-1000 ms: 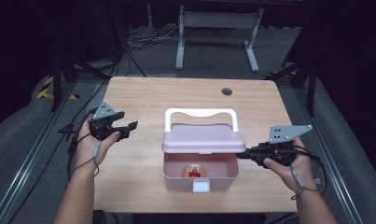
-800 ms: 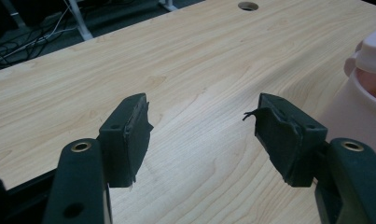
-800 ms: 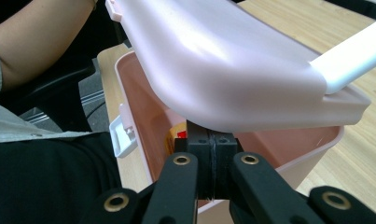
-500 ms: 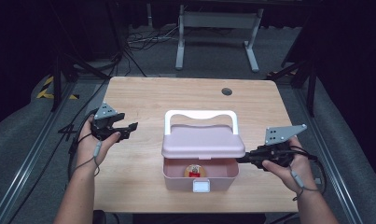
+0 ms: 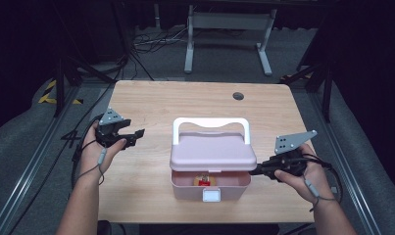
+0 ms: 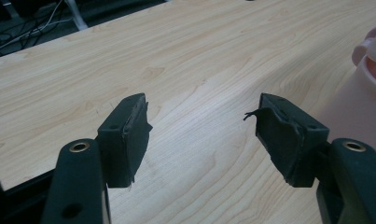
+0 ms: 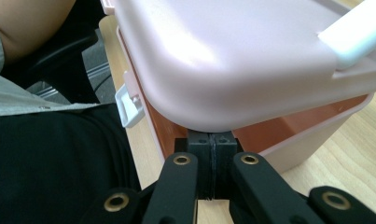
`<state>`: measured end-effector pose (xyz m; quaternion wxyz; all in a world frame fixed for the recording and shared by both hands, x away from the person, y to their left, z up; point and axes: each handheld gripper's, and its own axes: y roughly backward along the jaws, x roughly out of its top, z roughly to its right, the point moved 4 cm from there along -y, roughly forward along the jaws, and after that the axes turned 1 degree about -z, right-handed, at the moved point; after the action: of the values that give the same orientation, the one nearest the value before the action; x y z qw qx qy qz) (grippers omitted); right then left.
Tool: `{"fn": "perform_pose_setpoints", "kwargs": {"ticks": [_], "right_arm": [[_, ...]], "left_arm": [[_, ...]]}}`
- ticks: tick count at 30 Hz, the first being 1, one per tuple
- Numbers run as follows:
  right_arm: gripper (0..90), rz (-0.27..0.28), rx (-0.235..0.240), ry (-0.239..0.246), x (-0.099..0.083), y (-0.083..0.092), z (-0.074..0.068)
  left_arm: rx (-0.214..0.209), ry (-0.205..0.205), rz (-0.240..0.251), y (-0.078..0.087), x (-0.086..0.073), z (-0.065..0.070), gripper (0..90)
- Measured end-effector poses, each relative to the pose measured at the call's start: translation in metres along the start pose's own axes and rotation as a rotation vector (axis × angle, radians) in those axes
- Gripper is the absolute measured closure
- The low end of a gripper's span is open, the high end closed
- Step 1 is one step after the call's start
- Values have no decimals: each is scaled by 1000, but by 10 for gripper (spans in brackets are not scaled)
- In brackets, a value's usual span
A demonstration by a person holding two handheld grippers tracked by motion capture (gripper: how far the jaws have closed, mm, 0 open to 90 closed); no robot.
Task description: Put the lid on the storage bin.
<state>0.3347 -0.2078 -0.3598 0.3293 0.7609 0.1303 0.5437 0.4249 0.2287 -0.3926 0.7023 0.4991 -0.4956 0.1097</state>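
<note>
A pink box (image 5: 209, 185) with a white handle (image 5: 209, 122) stands at the table's front middle. Its lid (image 5: 212, 154) is lifted at the front, and a small red thing (image 5: 203, 182) shows in the gap. My right gripper (image 5: 256, 171) is shut, with its tips under the lid's right edge. In the right gripper view the closed tips (image 7: 210, 144) sit between the lid (image 7: 232, 60) and the box rim (image 7: 307, 140), with nothing between the jaws. My left gripper (image 5: 136, 134) hangs open left of the box, and its jaws (image 6: 202, 126) stand wide over bare wood.
The wooden table (image 5: 185, 103) has a round cable hole (image 5: 238, 96) at the back right. A white latch (image 5: 209, 196) hangs on the box front near the table's front edge. Cables and a metal stand (image 5: 224, 29) lie on the floor beyond.
</note>
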Motion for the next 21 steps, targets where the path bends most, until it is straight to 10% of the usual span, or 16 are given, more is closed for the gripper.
{"fn": "perform_pose_setpoints", "kwargs": {"ticks": [21], "right_arm": [[900, -159, 7, -5, -7, -7, -6]], "left_arm": [[1, -5, -10, -1, -1, -1, 344]]}}
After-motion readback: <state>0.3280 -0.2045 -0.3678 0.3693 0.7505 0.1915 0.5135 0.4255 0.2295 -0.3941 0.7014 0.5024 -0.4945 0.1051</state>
